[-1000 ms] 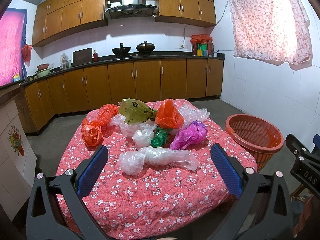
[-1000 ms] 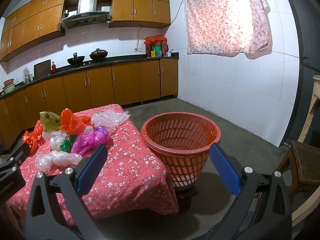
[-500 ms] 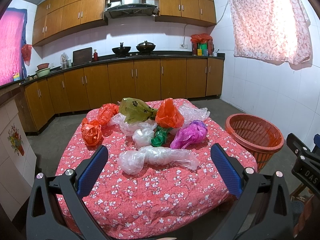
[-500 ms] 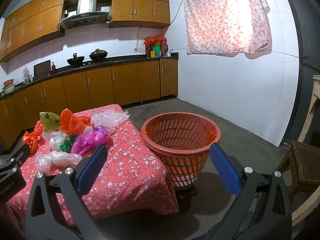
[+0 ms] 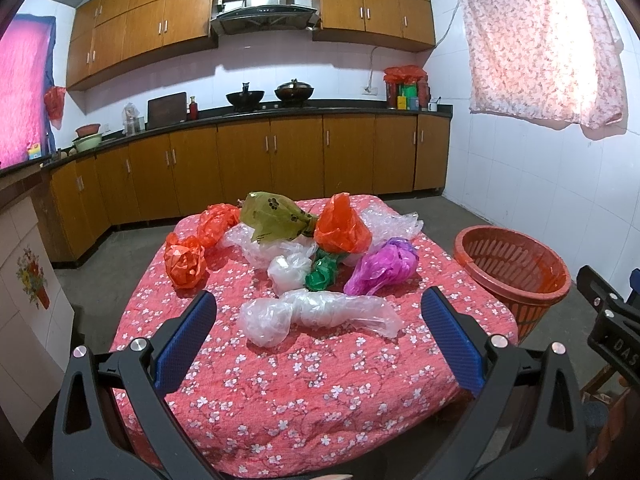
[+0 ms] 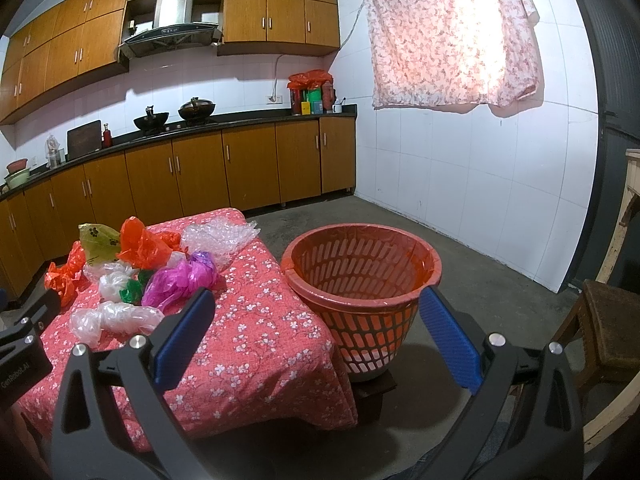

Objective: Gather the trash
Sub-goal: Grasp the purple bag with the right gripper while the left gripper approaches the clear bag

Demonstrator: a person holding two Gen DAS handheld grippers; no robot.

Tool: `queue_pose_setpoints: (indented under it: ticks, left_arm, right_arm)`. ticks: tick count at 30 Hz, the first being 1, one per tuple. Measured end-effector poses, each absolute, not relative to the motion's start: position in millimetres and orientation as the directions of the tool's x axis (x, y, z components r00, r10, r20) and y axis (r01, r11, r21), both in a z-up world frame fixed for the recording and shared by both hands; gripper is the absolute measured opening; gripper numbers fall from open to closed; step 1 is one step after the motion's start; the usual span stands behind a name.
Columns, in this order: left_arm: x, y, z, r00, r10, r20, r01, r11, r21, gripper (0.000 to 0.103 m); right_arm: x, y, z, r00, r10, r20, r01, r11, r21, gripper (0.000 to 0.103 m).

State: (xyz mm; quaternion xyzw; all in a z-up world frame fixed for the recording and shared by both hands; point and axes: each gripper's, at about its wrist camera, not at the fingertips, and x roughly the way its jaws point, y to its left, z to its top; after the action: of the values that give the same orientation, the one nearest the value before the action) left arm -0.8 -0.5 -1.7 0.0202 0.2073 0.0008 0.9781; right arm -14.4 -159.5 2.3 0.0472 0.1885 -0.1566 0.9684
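Several crumpled plastic bags lie clustered on the floral red tablecloth [image 5: 320, 392] at centre frame in the left wrist view. Nearest the camera is a long clear plastic bag [image 5: 316, 314], twisted and knotted at its left end, lying crosswise. Behind it sit a small white bag [image 5: 289, 272], a green bag [image 5: 322, 274] touching it, and a purple bag [image 5: 382, 266] to the right. Further back are an olive bag with black paw prints [image 5: 276, 220], an upright orange bag [image 5: 340, 228], clear bubble wrap [image 5: 394, 224] and two more orange bags [image 5: 186, 262] at the left of the cluster. The left gripper [image 5: 318, 330] occupies the lower frame with its blue-padded fingers spread wide, holding nothing, short of the clear bag. In the right wrist view, the right gripper [image 6: 316, 332] is likewise wide apart and holding nothing, its fingers framing a red slotted plastic basket [image 6: 360, 276] that stands on the floor just beside the table's right edge, centre frame; no trash shows inside it.
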Motion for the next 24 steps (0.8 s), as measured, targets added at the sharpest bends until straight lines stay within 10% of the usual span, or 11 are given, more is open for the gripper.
queue_pose_setpoints:
  ticks: [15, 24]
  left_arm:
    - [26, 57, -28, 0.880, 0.134, -0.456, -0.129, 0.991, 0.043, 0.101]
    - [46, 69, -32, 0.877, 0.143, -0.458, -0.135, 0.990, 0.050, 0.101]
  right_arm:
    - [30, -148, -15, 0.885, -0.234, -0.402, 0.263, 0.965, 0.019, 0.099]
    - [104, -122, -23, 0.873, -0.122, -0.472, 0.156, 0.987, 0.033, 0.079]
